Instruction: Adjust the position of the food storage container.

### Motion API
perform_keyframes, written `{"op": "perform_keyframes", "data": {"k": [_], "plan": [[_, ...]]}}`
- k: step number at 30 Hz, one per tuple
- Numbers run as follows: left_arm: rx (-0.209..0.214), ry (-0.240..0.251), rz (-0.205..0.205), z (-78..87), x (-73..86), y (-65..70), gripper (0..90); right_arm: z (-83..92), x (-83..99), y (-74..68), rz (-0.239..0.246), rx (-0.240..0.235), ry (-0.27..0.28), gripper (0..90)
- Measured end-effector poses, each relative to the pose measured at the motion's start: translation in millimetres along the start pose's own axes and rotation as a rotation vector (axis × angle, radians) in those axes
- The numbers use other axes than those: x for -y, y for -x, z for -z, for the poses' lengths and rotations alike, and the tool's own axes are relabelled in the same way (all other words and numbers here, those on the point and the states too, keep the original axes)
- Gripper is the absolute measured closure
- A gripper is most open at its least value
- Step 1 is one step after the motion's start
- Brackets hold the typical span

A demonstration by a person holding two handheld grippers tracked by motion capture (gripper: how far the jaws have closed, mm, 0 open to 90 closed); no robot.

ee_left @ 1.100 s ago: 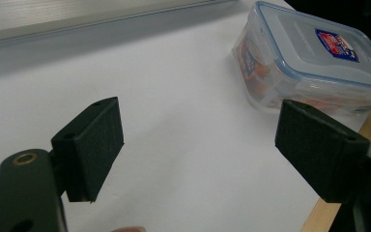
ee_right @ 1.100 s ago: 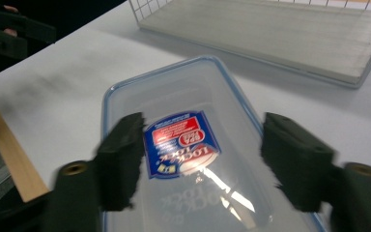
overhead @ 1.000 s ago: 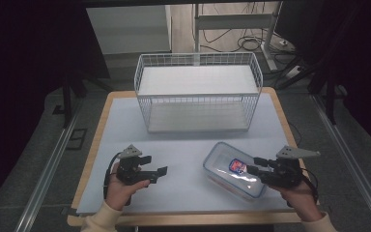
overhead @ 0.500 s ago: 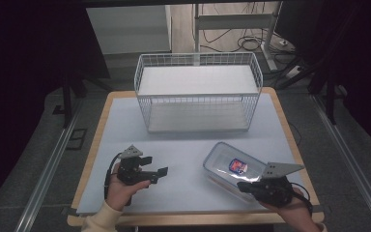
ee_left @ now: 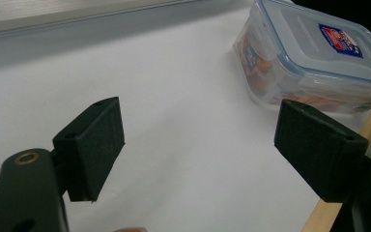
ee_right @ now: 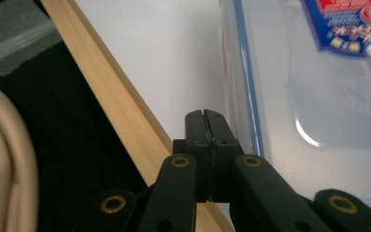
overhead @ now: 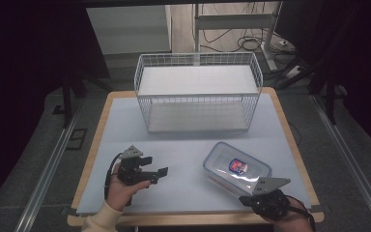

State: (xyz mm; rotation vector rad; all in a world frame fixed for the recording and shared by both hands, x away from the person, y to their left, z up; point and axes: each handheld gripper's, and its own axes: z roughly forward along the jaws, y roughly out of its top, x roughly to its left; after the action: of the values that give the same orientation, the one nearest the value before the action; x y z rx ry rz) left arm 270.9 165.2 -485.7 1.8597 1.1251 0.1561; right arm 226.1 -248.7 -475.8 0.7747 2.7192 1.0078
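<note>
A clear lidded plastic container (overhead: 236,166) with a red and blue label lies on the white mat at the front right. My right gripper (overhead: 249,195) sits at the container's near corner by the table's front edge. In the right gripper view its jaws are shut (ee_right: 205,117), with nothing between them, right beside the container's lid rim (ee_right: 241,96). My left gripper (overhead: 155,166) rests at the front left, open wide and pointing right. In the left gripper view the container (ee_left: 314,53) lies well beyond the open pads (ee_left: 94,142), with bare mat between them.
A white wire basket (overhead: 198,92) stands at the back middle of the table. The wooden table edge (ee_right: 121,111) runs just left of my right gripper. A sleeve (ee_right: 5,169) is close by. Open mat (overhead: 188,150) lies between the basket and the grippers.
My right gripper has drawn back from the container's right side to its near corner at the table's front edge. The left gripper and the container have stayed put.
</note>
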Motion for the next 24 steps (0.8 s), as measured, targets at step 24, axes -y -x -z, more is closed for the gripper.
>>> {"op": "perform_keyframes", "data": {"k": [24], "plan": [[-0.002, -0.002, 0.018, -1.5, 1.2, -3.0, 17.9, 11.1, 14.5, 41.0, -0.102, 0.133, 0.036, 89.8]]}}
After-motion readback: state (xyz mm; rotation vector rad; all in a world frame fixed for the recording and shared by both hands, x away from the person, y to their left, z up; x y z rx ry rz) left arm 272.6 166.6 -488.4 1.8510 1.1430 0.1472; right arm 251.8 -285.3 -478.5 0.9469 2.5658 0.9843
